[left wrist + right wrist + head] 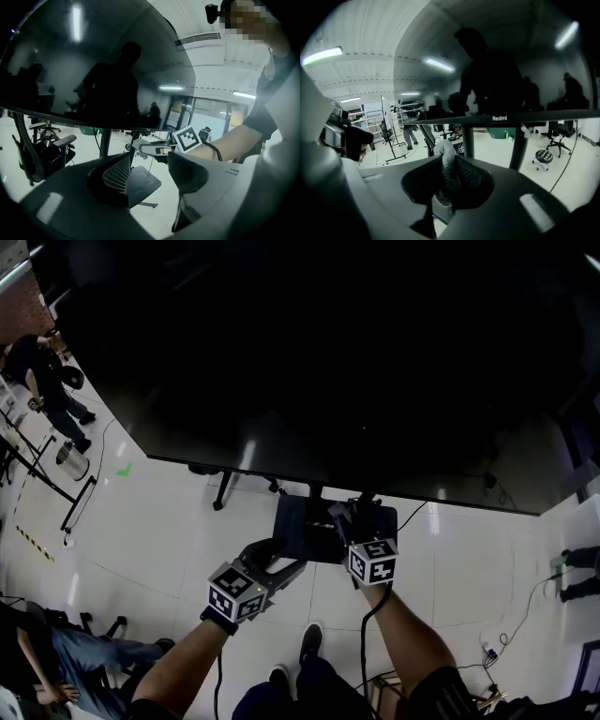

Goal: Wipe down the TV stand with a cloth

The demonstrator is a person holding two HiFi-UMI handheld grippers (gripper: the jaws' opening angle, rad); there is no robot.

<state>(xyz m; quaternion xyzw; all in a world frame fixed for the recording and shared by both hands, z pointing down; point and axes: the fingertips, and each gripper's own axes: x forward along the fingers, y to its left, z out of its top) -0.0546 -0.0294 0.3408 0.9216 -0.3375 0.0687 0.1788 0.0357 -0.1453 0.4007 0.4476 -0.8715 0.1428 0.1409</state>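
light: ceiling strips (321, 55) overhead, white floor (169, 540) bright | dark: TV screen (328, 352) near black, 9 to 3 o'clock in head view | glare: strip reflection on screen at 11 o'clock, left gripper view | edges: fisheye bend and black vignette corners, both gripper views | focus: right hand-held gripper (449, 164) shadowed, soft

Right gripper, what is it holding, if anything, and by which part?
The right gripper pinches a grey cloth by a bunched fold, one end poking up past the jaws. The left gripper holds nothing.
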